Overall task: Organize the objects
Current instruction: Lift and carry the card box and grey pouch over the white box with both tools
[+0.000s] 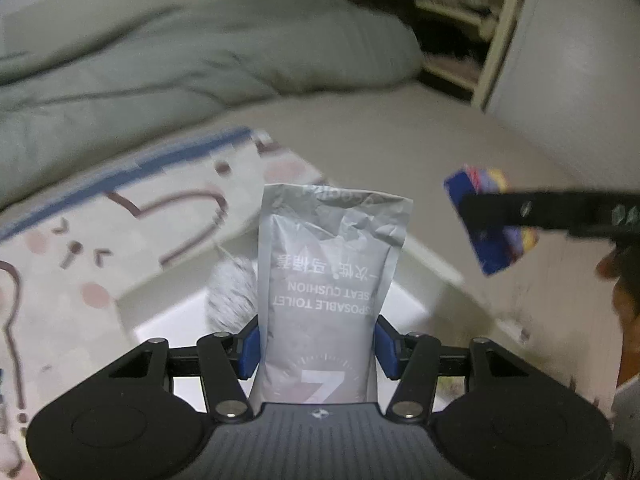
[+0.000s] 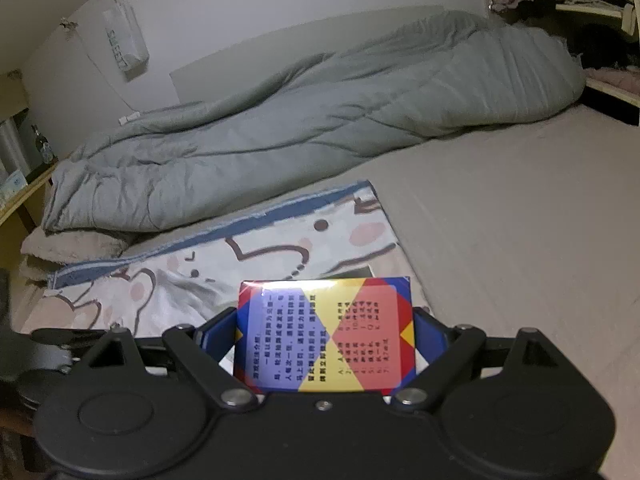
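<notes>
Gripping a crinkled grey foil packet (image 1: pixel 326 280), the left gripper (image 1: pixel 318 346) hangs above the cartoon-print blanket's (image 1: pixel 120 240) edge. Right gripper (image 2: pixel 324 336), spread wide, clamps a glossy multicoloured card box (image 2: pixel 324 332) over that blanket.

Our left claw (image 1: pixel 318 344) is a matte black rig with two blue pads (image 1: pixel 249 346) set on short fingers. Each finger hangs on angled black link bars pinned with round silver screws. Behind the links sit two broad rounded black housings, each with a shallow circular disc pressed into its top. Between them runs a grey ribbed plate carrying a small silver emblem at its front edge. Our right claw (image 2: pixel 326 336) repeats the build: black links, silver pivot screws, blue pads (image 2: pixel 214 336), twin rounded housings, though its centre plate is plain black with one small screw.
</notes>
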Available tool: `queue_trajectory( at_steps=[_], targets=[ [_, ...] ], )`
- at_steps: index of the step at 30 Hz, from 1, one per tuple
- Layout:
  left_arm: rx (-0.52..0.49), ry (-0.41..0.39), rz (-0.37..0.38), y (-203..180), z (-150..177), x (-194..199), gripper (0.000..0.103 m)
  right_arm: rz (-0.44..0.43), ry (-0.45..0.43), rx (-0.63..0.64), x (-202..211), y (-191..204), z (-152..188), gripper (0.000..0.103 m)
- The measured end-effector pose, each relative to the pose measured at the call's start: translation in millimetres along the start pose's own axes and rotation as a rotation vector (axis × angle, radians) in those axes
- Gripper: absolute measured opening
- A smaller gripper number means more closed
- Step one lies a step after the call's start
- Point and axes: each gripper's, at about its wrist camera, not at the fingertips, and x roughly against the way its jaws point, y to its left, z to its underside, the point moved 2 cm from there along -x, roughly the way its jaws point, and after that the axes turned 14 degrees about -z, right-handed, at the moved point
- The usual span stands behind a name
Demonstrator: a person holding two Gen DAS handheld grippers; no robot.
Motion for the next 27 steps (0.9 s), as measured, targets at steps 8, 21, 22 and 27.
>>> queue_trajectory(
  at_steps=[8,21,22,27],
  targets=[
    [-0.110,0.149,0.025,-9,8,-57,0.056,-0.008,0.096,0.049,-13,-11,14,0.090],
    [-0.035,0.251,-0.026,8,11,-98,0.058,0.018,0.237,0.219,-54,-7,33,0.090],
    [-0.009,0.241,-0.031,14,11,-98,0.060,0.018,0.252,0.232,-58,-7,35,0.090],
    [0.091,0.219,0.024,34,15,-95,0.074,0.013,0.317,0.265,-77,-2,43,0.090]
  ],
)
